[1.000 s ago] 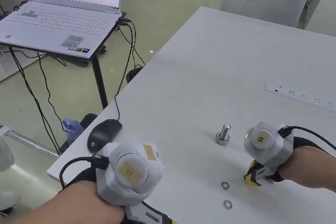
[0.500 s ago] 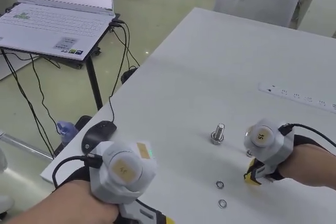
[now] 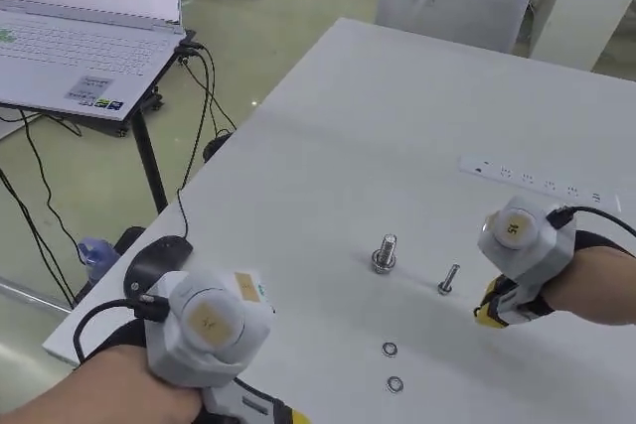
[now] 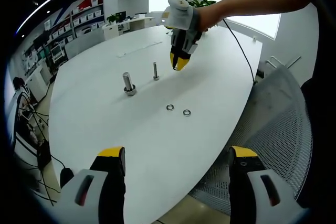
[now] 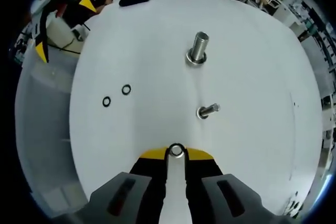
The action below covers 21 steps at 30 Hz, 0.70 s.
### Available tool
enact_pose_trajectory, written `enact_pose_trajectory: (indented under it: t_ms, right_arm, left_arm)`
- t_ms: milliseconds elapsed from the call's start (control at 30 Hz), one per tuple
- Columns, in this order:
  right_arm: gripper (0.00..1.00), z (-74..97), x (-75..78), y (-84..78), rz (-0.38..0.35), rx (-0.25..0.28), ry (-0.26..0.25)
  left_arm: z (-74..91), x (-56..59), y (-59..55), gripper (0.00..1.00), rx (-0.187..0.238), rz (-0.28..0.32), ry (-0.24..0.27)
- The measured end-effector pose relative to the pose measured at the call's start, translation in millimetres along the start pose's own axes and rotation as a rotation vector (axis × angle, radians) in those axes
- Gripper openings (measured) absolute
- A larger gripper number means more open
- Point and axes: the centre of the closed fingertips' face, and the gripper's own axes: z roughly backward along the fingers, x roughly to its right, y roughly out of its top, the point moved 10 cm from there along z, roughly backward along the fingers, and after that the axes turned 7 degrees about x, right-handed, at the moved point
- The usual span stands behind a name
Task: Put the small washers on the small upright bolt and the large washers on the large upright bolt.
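Shifted rightward away from the large upright bolt point(image 3: 385, 253), the right gripper point(image 3: 494, 313) now leaves the small upright bolt point(image 3: 449, 279) uncovered. Nearest, the left gripper point(image 4: 177, 153) has its jaws spread wide with nothing between them. Beyond it, two loose washers point(image 3: 390, 350) lie flat on the white table point(image 3: 328, 146). The right gripper's jaws are pinched on one washer point(image 5: 177, 150), near the small bolt. Both bolts stand head-down, long axes vertical, threads pointing up, close together but apart. A power strip point(image 3: 537, 184) lies farther back.
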Motion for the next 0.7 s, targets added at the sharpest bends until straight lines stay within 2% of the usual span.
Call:
enact_pose_trajectory:
  t_ms: [200,367,700]
  right_arm:
    - [0.13,8.4,9.0,10.4,-0.007,0.023,-0.016]
    - [0.13,18.4,13.0,22.7,0.012,0.032,-0.034]
    - [0.13,23.9,21.9,39.0,0.037,0.047,-0.046]
  left_arm:
    - [2.4,-0.1,1.2,0.81,0.008,0.014,0.008]
    - [1.2,-0.3,0.9,0.81,-0.003,0.005,0.008]
    - [-1.5,2.8,0.9,0.80,-0.013,0.009,0.003]
